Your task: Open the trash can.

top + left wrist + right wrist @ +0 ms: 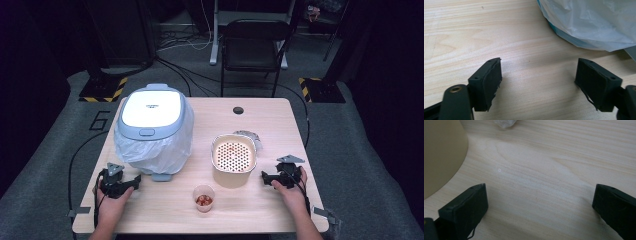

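Two grippers rest on the wooden table [280, 120], one at each near corner, both empty.

Left gripper [136, 179]: low on the tabletop at the near left, held by the person's left hand [111, 202]. Its jaws stand wide apart with only bare wood between them, as the left gripper view confirms [537, 82]. It points toward the bin [152, 127], a white-lidded container lined with a translucent plastic bag [594, 22]; the bag's lower edge lies just ahead of the jaws, not touching them.

Centre, near edge: a small clear cup [203, 198] with reddish bits inside stands upright, between the two grippers and apart from both.

Right of centre: a beige pot [233, 160] with a perforated insert and reddish scraps on it. A crumpled foil piece [250, 135] lies just behind it.

Right gripper [263, 176]: at the near right, in the person's right hand [292, 192], pointing at the pot. Jaws wide open, nothing gripped. In the right gripper view [540, 207] the pot's beige wall [441, 155] sits just ahead of the left-hand jaw, a small gap visible.
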### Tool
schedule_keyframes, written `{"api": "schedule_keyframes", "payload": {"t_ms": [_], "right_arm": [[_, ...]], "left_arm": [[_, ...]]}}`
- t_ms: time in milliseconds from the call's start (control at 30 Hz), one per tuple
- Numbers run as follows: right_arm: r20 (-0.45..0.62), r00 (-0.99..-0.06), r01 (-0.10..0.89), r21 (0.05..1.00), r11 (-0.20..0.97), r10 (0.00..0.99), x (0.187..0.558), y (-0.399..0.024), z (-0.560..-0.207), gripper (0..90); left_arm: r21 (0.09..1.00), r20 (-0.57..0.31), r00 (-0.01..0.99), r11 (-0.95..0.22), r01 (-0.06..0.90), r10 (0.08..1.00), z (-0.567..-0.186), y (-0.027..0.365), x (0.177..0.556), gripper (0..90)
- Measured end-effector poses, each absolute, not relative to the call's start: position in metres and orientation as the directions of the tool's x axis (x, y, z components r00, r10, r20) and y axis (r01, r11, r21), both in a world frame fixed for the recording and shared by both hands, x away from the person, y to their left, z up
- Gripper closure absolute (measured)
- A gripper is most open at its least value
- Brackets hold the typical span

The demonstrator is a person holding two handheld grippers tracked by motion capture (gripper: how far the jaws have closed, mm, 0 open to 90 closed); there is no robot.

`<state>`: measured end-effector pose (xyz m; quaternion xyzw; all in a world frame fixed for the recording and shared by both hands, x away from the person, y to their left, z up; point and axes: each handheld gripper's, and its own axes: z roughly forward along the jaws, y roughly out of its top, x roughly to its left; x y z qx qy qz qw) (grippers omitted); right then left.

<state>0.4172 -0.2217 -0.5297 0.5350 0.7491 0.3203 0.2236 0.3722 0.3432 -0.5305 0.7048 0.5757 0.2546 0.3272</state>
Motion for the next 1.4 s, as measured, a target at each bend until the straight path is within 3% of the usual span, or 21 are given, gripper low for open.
{"api": "schedule_keyframes", "payload": {"t_ms": [200,333,700,900,1100,1200,1400], "right_arm": [[0.007,-0.33,0.658,0.719,0.225,0.944,0.417,-0.222,-0.53,0.0],[0.007,-0.33,0.658,0.719,0.225,0.944,0.417,-0.222,-0.53,0.0],[0.008,-0.328,0.658,0.719,0.223,0.945,0.417,-0.222,-0.53,0.0],[0.008,-0.327,0.658,0.719,0.222,0.945,0.417,-0.222,-0.53,0.0],[0.008,-0.327,0.659,0.719,0.222,0.945,0.417,-0.222,-0.53,0.0],[0.007,-0.33,0.659,0.718,0.225,0.944,0.417,-0.222,-0.53,0.0],[0.006,-0.331,0.658,0.718,0.226,0.944,0.417,-0.222,-0.53,0.0]], "left_arm": [[0.757,-0.006,0.177,-0.111,0.644,0.984,-0.53,0.34,0.371,22.9],[0.763,-0.008,0.166,-0.101,0.639,0.986,-0.53,0.341,0.37,30.5],[0.77,-0.061,0.152,-0.05,0.636,0.986,-0.53,0.344,0.37,30.5],[0.766,-0.086,0.162,-0.039,0.641,0.983,-0.523,0.341,0.363,45.6],[0.8,-0.126,0.254,-0.053,0.598,0.959,-0.502,0.323,0.351,60.5],[0.805,-0.111,0.345,-0.119,0.581,0.932,-0.496,0.308,0.347,63.5],[0.808,-0.112,0.409,-0.157,0.568,0.906,-0.496,0.295,0.351,69.6]]}}
